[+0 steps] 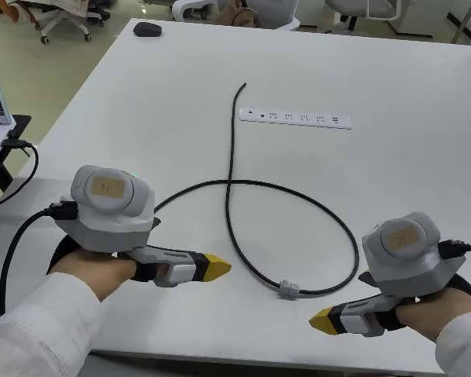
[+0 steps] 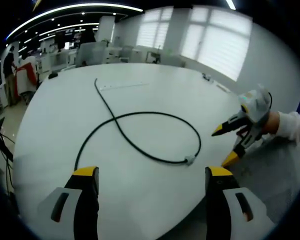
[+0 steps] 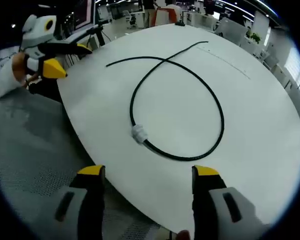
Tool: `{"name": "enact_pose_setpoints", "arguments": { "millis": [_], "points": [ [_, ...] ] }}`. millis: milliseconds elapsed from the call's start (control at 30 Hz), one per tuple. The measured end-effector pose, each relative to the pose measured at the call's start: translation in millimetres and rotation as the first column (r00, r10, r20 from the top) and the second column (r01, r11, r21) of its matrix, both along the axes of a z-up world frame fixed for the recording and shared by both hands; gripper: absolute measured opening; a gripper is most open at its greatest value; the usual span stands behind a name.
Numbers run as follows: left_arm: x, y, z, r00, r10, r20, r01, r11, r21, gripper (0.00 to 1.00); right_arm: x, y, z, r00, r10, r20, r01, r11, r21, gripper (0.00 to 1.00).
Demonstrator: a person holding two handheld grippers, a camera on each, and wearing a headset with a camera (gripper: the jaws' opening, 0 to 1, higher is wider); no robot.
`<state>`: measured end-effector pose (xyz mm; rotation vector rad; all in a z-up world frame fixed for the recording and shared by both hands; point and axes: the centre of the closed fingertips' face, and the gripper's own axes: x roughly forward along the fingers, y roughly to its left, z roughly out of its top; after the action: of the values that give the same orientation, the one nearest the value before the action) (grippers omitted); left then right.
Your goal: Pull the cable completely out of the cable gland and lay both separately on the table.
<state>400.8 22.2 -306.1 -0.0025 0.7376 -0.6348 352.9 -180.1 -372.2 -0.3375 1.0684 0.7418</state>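
While left tool (image 1: 218, 267) and right tool (image 1: 323, 320) both sit jaws apart, small grey cable gland (image 1: 288, 289) lies on white desk (image 1: 392, 173), threaded on looped black cable (image 1: 230, 157), between tips, nearer right

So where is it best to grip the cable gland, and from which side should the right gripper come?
The cable gland lies on its side near the table's front edge, with the cable leaving both ends. So probably grip its short grey body, jaws closing across it; the open right gripper, the nearer one, should come from that edge.
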Motion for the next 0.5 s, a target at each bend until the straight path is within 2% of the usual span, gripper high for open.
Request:
{"name": "enact_pose_setpoints", "arguments": {
  "millis": [500],
  "points": [
    [0.7, 0.3, 0.2, 1.000, 0.004, 0.000, -0.004, 1.000, -0.007, 0.89, -0.6, 0.4, -1.5, 1.000, 0.006, -0.005, -0.006, 1.000, -0.005, 0.72]
  ]
}}
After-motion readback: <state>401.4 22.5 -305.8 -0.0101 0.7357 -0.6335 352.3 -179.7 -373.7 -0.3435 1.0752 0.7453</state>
